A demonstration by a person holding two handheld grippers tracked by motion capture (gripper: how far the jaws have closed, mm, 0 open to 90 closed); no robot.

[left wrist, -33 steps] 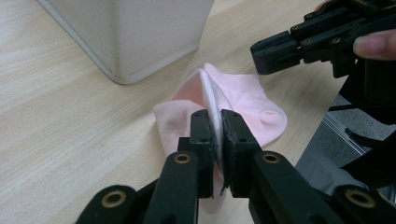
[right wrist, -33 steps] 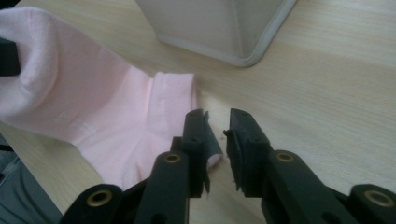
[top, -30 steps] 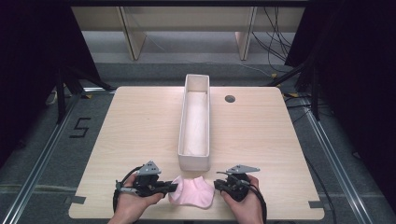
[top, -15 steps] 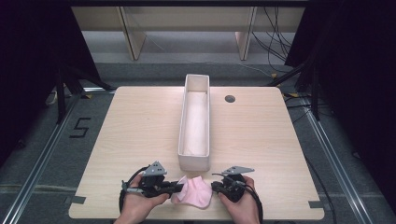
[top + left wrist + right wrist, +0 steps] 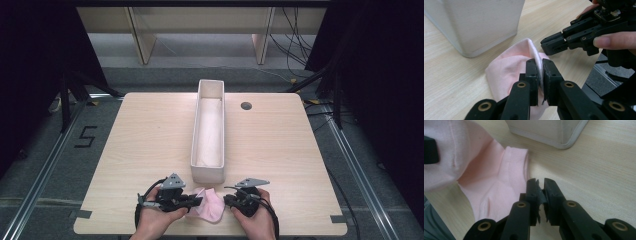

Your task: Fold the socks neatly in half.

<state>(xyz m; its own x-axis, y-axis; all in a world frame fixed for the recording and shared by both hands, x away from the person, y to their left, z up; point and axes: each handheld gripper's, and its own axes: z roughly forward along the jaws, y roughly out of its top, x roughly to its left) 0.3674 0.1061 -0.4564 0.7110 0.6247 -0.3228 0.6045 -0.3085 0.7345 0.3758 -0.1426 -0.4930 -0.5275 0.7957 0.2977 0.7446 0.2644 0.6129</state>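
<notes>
Pink sock (image 5: 210, 207) lies at the table's (image 5: 150, 140) near edge, just in front of the long white bin (image 5: 208, 131). Left gripper (image 5: 540, 68) is clamped on the sock's fold. Right gripper (image 5: 540, 188) sits beside the sock, jaws nearly together with nothing between them.

The white bin (image 5: 208, 131) blocks the middle; table (image 5: 135, 150) either side lies free.

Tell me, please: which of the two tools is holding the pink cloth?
The left tool: its jaws pinch a fold of the pink cloth. The right tool has no cloth between its jaws, beside the cloth's edge.
</notes>
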